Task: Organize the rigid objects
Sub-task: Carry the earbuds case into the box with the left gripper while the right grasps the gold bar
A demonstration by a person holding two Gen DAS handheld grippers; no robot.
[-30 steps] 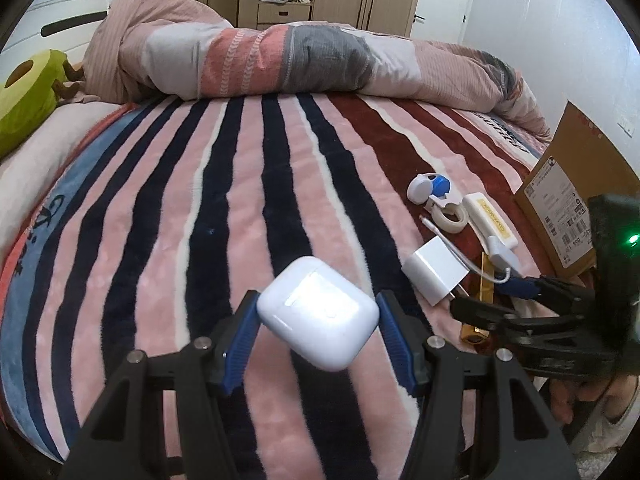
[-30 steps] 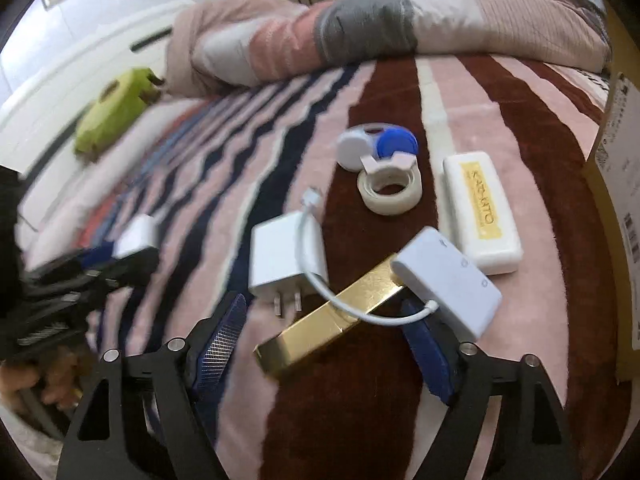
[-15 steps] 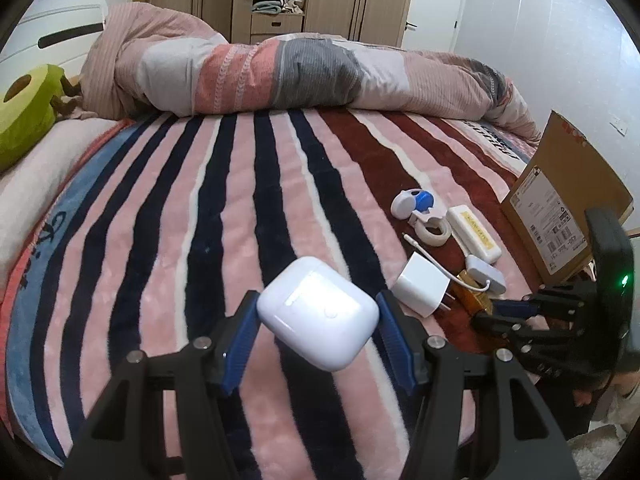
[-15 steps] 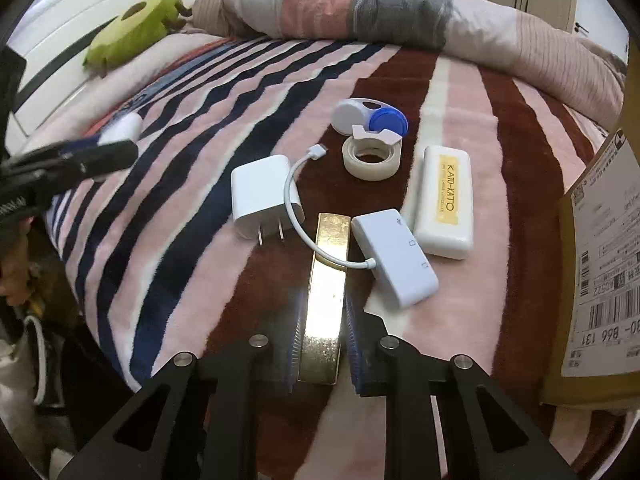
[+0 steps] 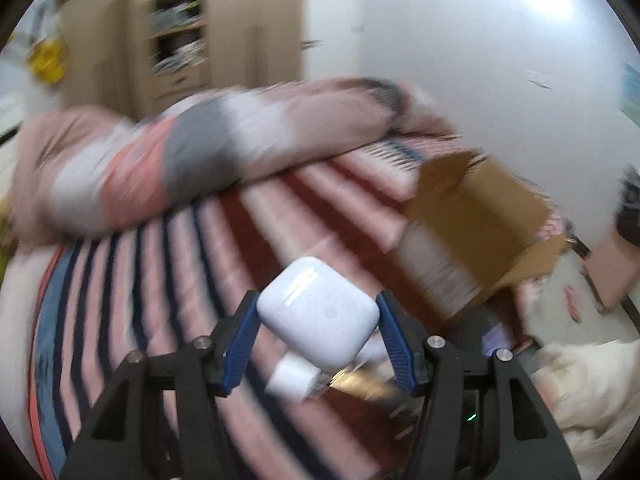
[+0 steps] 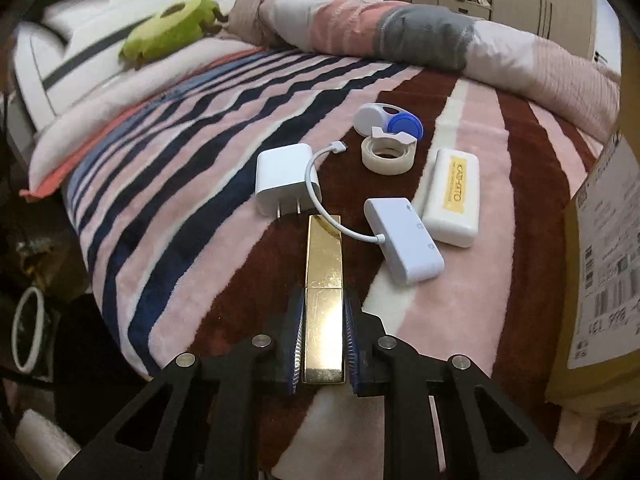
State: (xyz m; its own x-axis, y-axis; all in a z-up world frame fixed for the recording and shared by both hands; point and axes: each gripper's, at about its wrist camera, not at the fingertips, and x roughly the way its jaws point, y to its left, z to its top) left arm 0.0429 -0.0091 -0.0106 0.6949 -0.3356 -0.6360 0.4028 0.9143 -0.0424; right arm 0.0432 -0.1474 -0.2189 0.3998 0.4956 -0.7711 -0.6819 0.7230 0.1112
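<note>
Striped plush blanket (image 6: 192, 184) in pink, navy and maroon covers the bed, with a rolled patchwork duvet (image 6: 400, 28) along its far edge and a green plush toy (image 6: 172, 32) near the far left corner. Cardboard box (image 5: 480, 224), open at the top, stands at the blanket's right edge; the left wrist view of it is motion-blurred. Close to that right edge lie a white case with a yellow label (image 6: 454, 196), a white power adapter (image 6: 286, 178), a white hub (image 6: 404, 246) whose cable (image 6: 320, 200) arcs over the gold bar (image 6: 323, 280), a roll of tape (image 6: 387, 154) and a white-and-blue contact lens case (image 6: 388, 120) just beyond it. The right gripper (image 6: 323, 354) has its blue pads pressed on the near end of the gold bar, which points away toward the adapter. The left gripper (image 5: 318, 334) is clamped on a white earbuds case (image 5: 318, 320), held above the blanket.
</note>
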